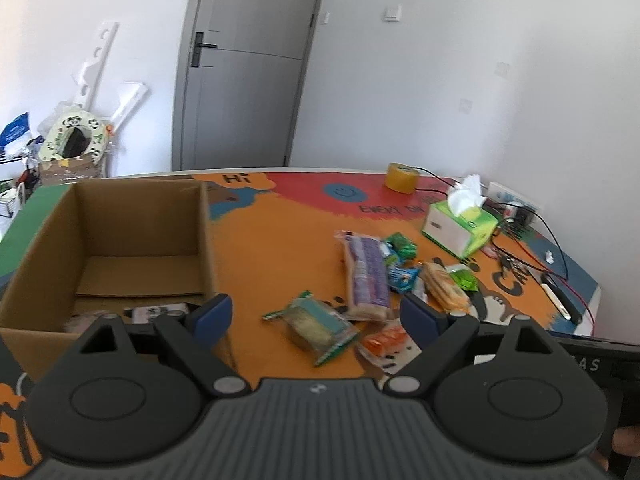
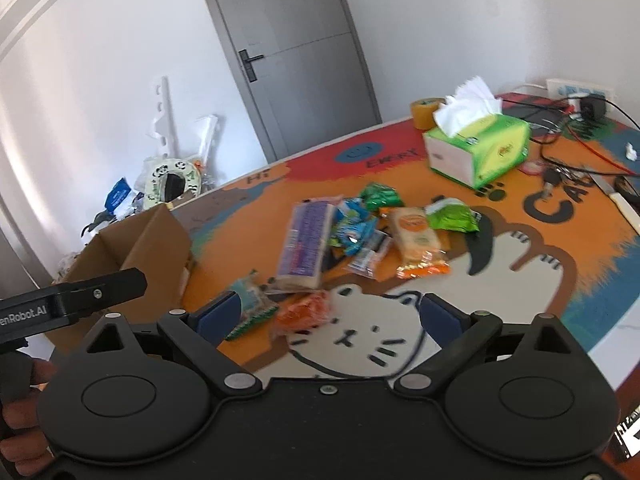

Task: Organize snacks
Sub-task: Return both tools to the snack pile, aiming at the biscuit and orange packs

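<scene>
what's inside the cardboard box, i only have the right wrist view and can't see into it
Observer: The left wrist view looks into the cardboard box. Its floor is mostly bare, with a pale packet against the near wall.
Operator: is the left gripper holding anything
Observer: No. The left gripper is open with nothing gripped, and a teal-edged packet lies just ahead of it.

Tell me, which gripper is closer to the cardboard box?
Left. The left gripper hangs right beside the cardboard box, one finger by its near corner. The right gripper is farther off, over the cat picture.
</scene>
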